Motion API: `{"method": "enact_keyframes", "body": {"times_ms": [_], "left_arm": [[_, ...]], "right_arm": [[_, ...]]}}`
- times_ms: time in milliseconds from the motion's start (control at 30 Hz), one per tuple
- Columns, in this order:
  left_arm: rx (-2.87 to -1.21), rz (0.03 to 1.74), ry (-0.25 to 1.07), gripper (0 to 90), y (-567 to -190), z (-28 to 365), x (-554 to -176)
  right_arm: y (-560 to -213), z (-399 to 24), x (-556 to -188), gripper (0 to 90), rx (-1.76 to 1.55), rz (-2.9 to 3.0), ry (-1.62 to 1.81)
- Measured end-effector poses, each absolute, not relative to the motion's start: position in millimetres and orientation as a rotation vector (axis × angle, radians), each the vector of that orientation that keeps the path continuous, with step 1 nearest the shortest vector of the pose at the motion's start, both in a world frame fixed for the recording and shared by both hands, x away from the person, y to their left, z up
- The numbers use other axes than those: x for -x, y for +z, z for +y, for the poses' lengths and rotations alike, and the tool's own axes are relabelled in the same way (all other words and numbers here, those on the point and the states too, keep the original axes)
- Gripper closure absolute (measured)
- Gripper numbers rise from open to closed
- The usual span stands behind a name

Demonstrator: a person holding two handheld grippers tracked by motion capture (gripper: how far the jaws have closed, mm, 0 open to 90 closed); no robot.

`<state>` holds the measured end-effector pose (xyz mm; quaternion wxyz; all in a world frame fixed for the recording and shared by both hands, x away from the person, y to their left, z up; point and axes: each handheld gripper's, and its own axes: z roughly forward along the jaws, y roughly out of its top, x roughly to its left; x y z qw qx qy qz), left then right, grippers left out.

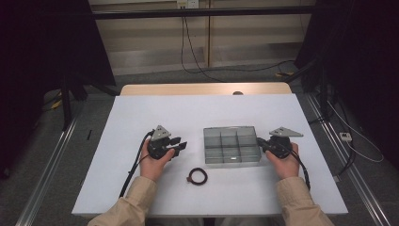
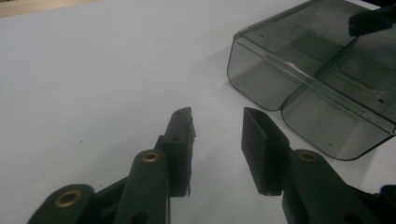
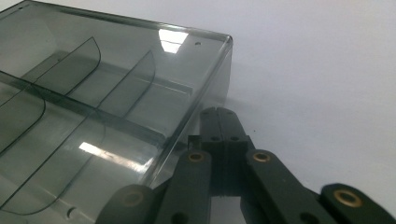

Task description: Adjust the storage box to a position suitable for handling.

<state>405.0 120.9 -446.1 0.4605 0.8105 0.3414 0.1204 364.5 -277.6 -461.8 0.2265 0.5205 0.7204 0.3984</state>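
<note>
- The left gripper (image 1: 181,145) hovers over bare table (image 1: 141,117) to the left of the box; its jaws stand part-way apart with nothing between them, as the left gripper view shows; the fingertips (image 2: 183,122) point toward the box corner, well short of it
- The right gripper (image 1: 260,142) rests at the right end of the box; its jaws are pressed tight together, holding nothing; in the right gripper view the closed tips (image 3: 219,114) sit just beside the box's near corner, whether touching it I cannot tell
- The clear smoky box (image 1: 231,145) sits near the middle of the table, between the two grippers; its lid seems to be off or open; thin dividers split it into compartments, and all that show look empty
- A small dark ring (image 1: 197,176), like a coiled band, lies loose on the table in front of the box, nearer the left gripper, apart from both
- Judging by this, the work has barely begun: the box seems steadied from the right, the ring is untouched, no compartment filled; what likely remains is for the left gripper to pick up the ring and drop it into a compartment
</note>
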Motion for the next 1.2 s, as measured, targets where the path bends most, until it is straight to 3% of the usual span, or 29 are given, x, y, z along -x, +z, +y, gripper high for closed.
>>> {"method": "enact_keyframes", "body": {"times_ms": [567,1200], "left_arm": [[-2.038,0.807,0.236,89.1,-454,93,-409],[-2.069,0.789,0.208,90.0,-459,83,-409]], "right_arm": [[-462,-271,-363,90.0,-1.402,2.017,1.096],[-462,-263,-359,90.0,-1.381,2.048,1.101]]}}
